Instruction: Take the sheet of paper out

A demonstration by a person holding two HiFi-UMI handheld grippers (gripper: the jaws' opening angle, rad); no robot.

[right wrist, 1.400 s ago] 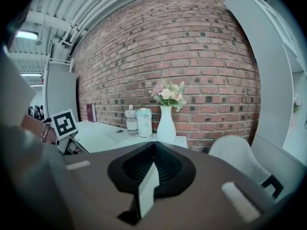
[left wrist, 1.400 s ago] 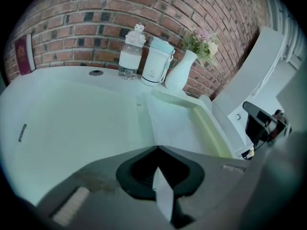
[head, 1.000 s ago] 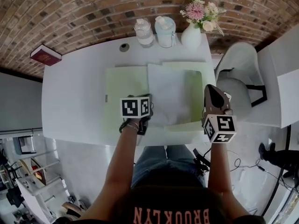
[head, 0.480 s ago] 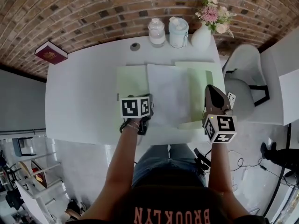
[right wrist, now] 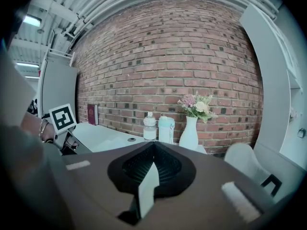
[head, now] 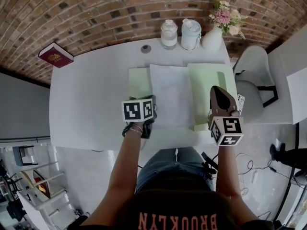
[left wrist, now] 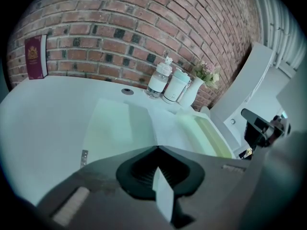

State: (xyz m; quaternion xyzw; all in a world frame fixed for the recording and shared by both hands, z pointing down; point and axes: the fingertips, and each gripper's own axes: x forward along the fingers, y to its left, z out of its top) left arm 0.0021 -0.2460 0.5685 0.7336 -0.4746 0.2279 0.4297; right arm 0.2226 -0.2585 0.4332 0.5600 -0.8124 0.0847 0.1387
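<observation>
A white sheet of paper (head: 171,97) lies across an open pale green folder (head: 138,80) on the white table (head: 86,99). My left gripper (head: 151,99) is shut on the sheet's left edge, and the sheet (left wrist: 168,126) runs away from the closed jaws (left wrist: 157,148). A narrow band of green shows left of the sheet. The wide right flap (head: 213,75) lies bare. My right gripper (head: 217,88) hovers over that flap, jaws together (right wrist: 153,145). A thin pale strip sits in their seam; I cannot tell what it belongs to.
Along the far edge by the brick wall stand a clear bottle (head: 169,32), a pale tumbler (head: 190,33) and a white vase of flowers (head: 212,37). A red book (head: 56,55) lies at the far left corner. A white chair (head: 252,75) stands right of the table.
Both grippers have moved left over the table. The sheet slid left with the left gripper, so less green shows on its left and more on its right. The folder stayed put.
</observation>
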